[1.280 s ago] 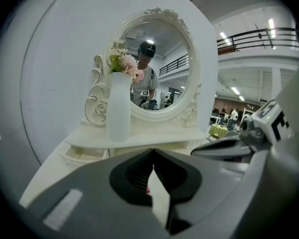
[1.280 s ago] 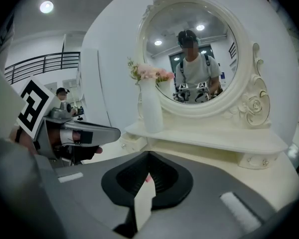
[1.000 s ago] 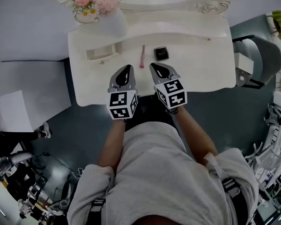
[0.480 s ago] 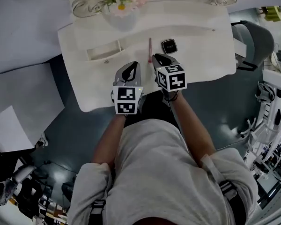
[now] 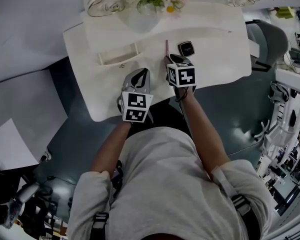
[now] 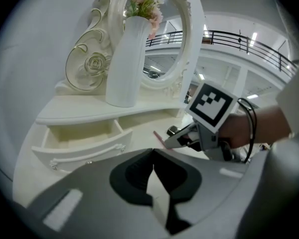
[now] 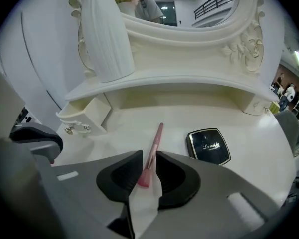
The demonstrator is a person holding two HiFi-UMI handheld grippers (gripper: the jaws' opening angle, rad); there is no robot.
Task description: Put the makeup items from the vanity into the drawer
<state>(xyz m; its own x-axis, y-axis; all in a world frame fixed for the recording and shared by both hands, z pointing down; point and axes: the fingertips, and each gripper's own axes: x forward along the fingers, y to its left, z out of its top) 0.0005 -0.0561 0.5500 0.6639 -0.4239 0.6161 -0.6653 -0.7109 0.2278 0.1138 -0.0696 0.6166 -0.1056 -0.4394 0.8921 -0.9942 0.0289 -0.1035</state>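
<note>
A pink makeup brush (image 7: 158, 133) lies on the white vanity top (image 7: 239, 128), and a black compact (image 7: 208, 146) rests just to its right. My right gripper (image 7: 149, 156) is low over the brush's near end. Its jaws are opening, with the brush between them and the pads apart from it. In the head view the brush (image 5: 166, 47) and compact (image 5: 186, 48) sit just ahead of the right gripper (image 5: 171, 59). My left gripper (image 5: 142, 74) hovers shut and empty near the vanity's front edge, short of the open drawer (image 5: 117, 56).
A white vase (image 7: 105, 34) of flowers stands on the raised shelf above the drawer (image 7: 84, 114), in front of an ornate oval mirror (image 6: 164, 44). A grey chair (image 5: 270, 39) is at the vanity's right end. Dark floor lies below the front edge.
My right gripper has moved forward to the pink brush and its jaws have parted around it. The left gripper has stayed near the front edge. The head view has swung.
</note>
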